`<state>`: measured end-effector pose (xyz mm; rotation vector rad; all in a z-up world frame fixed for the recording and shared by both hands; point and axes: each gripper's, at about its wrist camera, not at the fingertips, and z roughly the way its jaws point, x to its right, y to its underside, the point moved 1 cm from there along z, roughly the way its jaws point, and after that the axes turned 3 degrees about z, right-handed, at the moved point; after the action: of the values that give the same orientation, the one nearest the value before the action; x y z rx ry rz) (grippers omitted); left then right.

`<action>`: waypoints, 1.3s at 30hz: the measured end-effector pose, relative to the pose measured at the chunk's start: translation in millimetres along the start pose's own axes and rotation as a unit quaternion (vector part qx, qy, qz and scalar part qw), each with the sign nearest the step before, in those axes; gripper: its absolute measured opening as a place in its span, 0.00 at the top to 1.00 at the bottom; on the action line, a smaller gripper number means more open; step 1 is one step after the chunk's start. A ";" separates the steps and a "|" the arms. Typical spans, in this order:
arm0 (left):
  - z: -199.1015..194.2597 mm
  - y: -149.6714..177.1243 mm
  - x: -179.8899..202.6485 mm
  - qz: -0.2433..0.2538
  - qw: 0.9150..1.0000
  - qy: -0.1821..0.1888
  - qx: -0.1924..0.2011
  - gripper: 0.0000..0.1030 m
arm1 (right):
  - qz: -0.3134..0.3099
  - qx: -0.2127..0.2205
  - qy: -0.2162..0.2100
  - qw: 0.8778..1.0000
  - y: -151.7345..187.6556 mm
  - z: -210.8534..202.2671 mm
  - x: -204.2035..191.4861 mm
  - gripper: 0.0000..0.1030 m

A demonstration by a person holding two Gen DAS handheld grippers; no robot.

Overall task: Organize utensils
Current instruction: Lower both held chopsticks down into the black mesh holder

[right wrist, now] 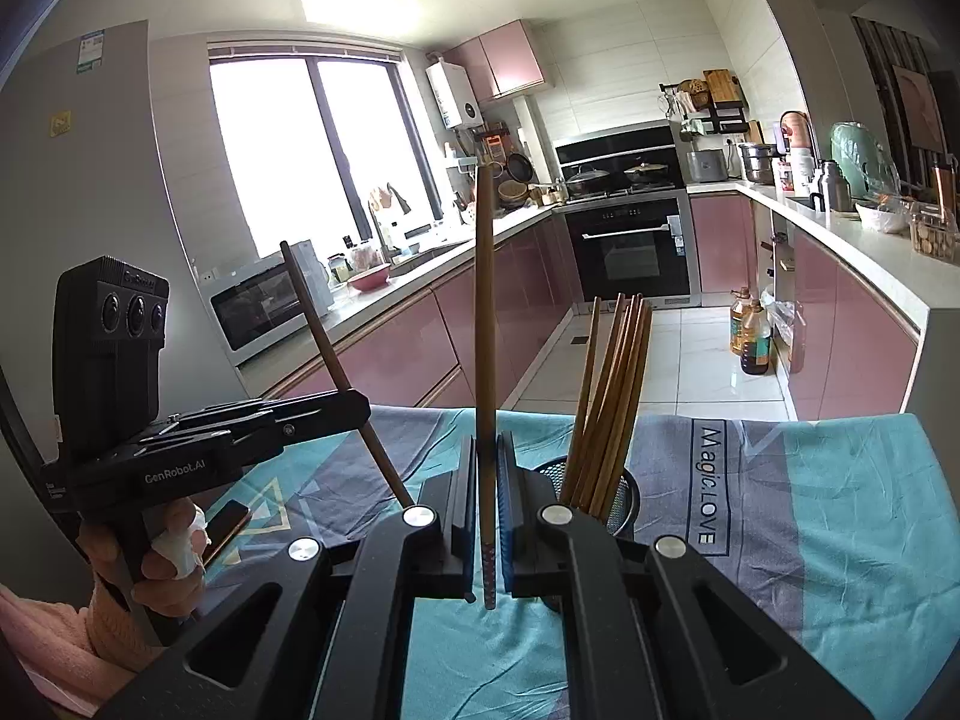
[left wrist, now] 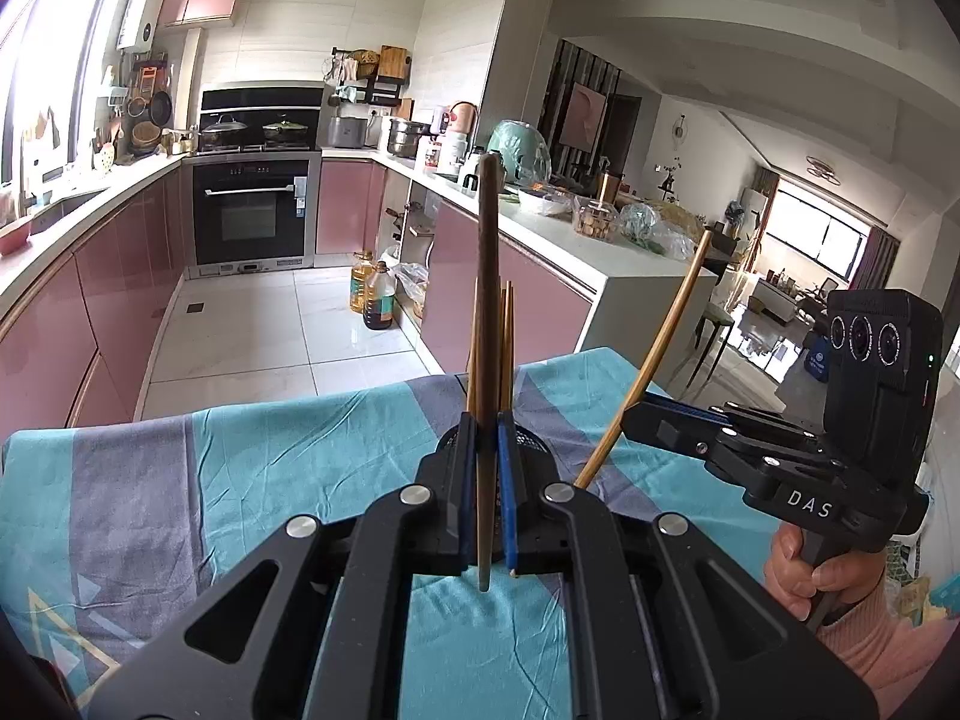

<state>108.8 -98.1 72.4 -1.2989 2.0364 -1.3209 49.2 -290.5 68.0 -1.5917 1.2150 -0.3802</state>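
Note:
My left gripper (left wrist: 487, 480) is shut on a dark brown chopstick (left wrist: 487, 312) that stands upright between its blue pads. Behind it sits a black mesh holder (left wrist: 534, 439) with several chopsticks (left wrist: 507, 348) standing in it. My right gripper (right wrist: 487, 492) is shut on a lighter brown chopstick (right wrist: 485, 312), also upright. The holder (right wrist: 624, 495) with its chopsticks (right wrist: 612, 396) is just right of it. In the left wrist view the right gripper (left wrist: 630, 417) comes in from the right, holding its chopstick (left wrist: 666, 330) tilted. In the right wrist view the left gripper (right wrist: 360, 405) is at the left with its chopstick (right wrist: 324, 336).
The table carries a teal and grey cloth (left wrist: 240, 468), also in the right wrist view (right wrist: 810, 510). A dark phone-like object (right wrist: 225, 525) lies on it at the left. Pink kitchen cabinets (left wrist: 108, 276), an oven (left wrist: 249, 216) and oil bottles (left wrist: 375, 294) on the floor lie beyond.

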 end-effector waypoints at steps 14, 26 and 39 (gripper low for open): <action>-3.8 -11.5 8.1 0.009 1.000 -0.003 0.011 0.93 | -0.005 0.006 -0.004 1.000 -9.0 -0.9 1.5 0.95; -11.4 -17.5 13.9 0.010 1.000 -0.001 0.025 0.93 | -0.011 0.016 -0.004 1.000 -20.3 -1.7 2.0 0.95; -3.7 -32.6 15.9 0.009 0.999 -0.007 0.035 0.93 | -0.009 0.022 0.003 1.000 -32.5 8.2 11.5 0.95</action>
<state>114.2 -113.9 104.7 -1.2531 1.9702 -1.3583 76.8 -298.0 88.9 -1.5656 1.1901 -0.4216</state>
